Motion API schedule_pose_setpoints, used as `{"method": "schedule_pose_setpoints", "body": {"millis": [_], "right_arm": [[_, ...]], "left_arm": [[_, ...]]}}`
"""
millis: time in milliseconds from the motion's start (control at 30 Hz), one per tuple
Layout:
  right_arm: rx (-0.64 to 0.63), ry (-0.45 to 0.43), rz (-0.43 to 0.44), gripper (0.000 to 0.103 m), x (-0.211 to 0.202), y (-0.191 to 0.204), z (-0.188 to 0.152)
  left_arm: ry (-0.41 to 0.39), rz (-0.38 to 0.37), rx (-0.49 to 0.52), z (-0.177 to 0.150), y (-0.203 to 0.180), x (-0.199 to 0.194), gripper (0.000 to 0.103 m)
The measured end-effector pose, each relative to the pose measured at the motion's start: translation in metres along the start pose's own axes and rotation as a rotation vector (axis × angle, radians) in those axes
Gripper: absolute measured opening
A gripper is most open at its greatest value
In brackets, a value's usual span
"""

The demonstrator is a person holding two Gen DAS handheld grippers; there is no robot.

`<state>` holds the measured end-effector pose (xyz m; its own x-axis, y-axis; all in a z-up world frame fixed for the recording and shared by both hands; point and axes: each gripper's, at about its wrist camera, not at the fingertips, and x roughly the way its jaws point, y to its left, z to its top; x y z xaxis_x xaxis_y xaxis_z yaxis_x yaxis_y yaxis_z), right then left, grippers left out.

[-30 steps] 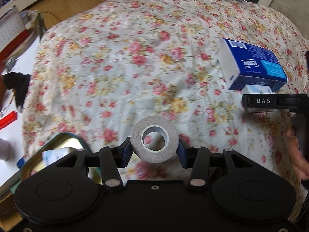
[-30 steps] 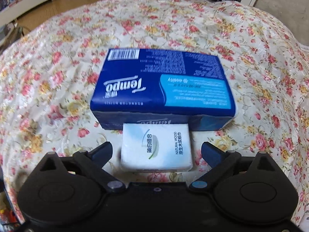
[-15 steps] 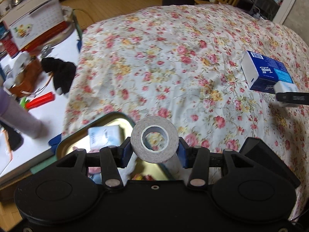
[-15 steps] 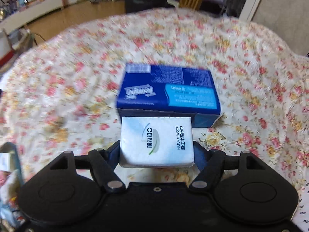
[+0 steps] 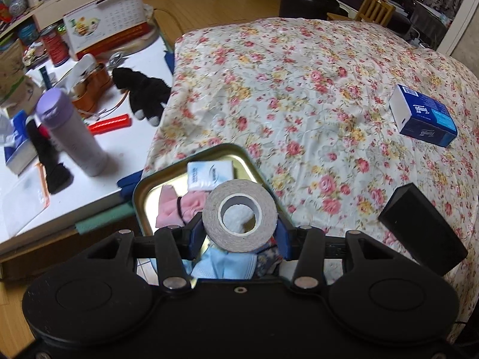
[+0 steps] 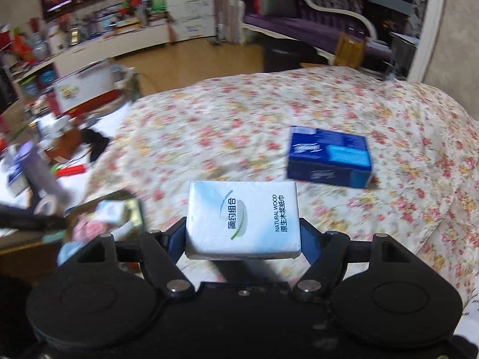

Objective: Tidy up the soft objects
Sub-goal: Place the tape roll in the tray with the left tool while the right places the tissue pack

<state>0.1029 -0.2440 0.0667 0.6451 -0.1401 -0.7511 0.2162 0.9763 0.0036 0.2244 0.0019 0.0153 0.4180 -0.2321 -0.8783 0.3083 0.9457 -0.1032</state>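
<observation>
The left hand-held gripper (image 5: 239, 233) is clamping a grey tape roll (image 5: 239, 215) by its sides, holding it above the metal tin (image 5: 140, 191) at the edge of the floral bed (image 5: 299, 89), where a small tissue pack (image 5: 209, 176) and pink cloth (image 5: 170, 206) are lying. The right hand-held gripper (image 6: 242, 233) is gripping a white tissue pack (image 6: 242, 218) in the air, while the blue tissue pack (image 6: 329, 158) is sitting on the bed behind it.

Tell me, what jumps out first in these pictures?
A roll of tape is pinched in the left gripper above a metal tin of soft things. The right gripper clamps a white tissue pack, and a blue tissue pack lies behind on the flowered bedspread.
</observation>
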Motion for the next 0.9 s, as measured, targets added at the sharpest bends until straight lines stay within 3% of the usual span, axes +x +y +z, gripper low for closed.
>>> {"method": "schedule_pose_setpoints", "body": {"millis": [200,400,567,900], "right_arm": [[-0.041,0.029,0.094,0.073,-0.021,0.046,-0.039],[-0.093,0.072,0.118,0.073,-0.02,0.085,-0.078],[-0.121,0.118,0.13,0.073,-0.009,0.104,-0.097],[-0.137,0.173,0.126,0.073,0.017,0.115,-0.1]], "left_arm": [[0.015,0.002,-0.02,-0.021,0.006,0.001,0.047],[0.046,0.005,-0.033,-0.031,0.011,0.012,0.047],[0.064,0.025,-0.063,-0.02,0.015,0.029,0.047],[0.084,0.028,-0.079,0.013,0.007,0.066,0.047]]}}
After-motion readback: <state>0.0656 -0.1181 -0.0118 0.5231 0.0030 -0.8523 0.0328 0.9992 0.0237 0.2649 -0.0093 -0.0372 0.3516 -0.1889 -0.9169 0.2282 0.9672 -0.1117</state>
